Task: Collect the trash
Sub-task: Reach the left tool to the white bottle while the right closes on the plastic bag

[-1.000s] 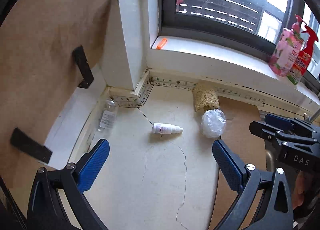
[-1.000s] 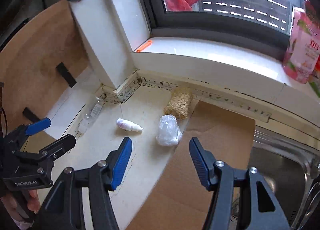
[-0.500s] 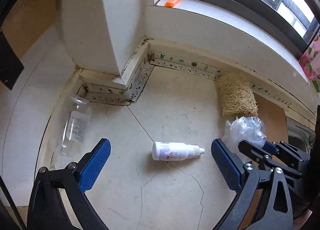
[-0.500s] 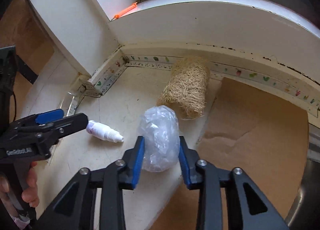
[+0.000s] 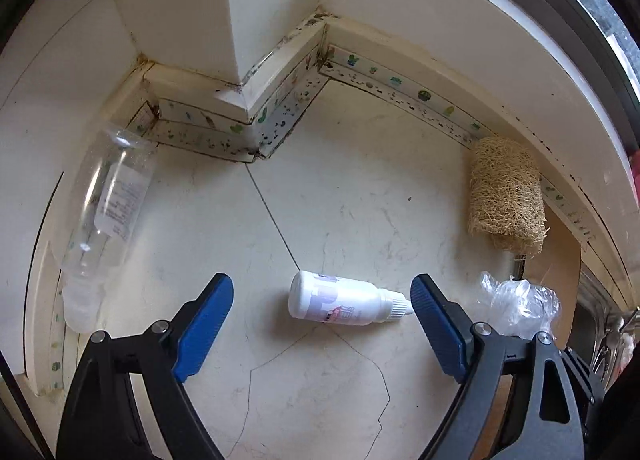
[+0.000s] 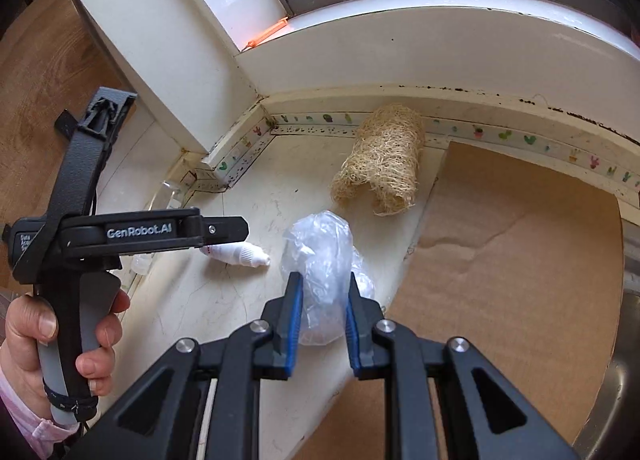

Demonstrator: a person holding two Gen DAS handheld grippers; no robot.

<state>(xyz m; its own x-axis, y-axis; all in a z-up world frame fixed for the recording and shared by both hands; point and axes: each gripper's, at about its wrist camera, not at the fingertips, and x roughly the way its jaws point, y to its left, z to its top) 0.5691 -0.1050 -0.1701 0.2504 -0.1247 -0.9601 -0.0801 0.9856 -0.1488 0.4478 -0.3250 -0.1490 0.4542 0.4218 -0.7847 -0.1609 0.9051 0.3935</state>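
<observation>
A small white dropper bottle (image 5: 340,302) lies on its side on the cream counter (image 5: 352,195). My left gripper (image 5: 322,288) hangs over it with one blue pad on each side of it; the jaws are closing, and neither pad touches the bottle. A crumpled clear plastic bag (image 6: 316,244) sits to the right of the bottle, and my right gripper (image 6: 323,280) squeezes it between its pads, the jaws still closing. In the left wrist view the bag (image 5: 516,304) shows behind the right finger. A hand (image 6: 60,332) holds the left gripper's handle.
An empty clear plastic bottle (image 5: 108,211) lies along the counter's left edge. A loofah (image 6: 384,163) rests against the back wall trim. Brown cardboard (image 6: 512,252) covers the counter to the right, with a steel sink (image 6: 624,380) beyond. An orange lighter (image 6: 266,33) lies on the sill.
Both grippers came down toward the counter. The left one now straddles the white bottle with narrower jaws. The right one closed from wide open onto the plastic bag.
</observation>
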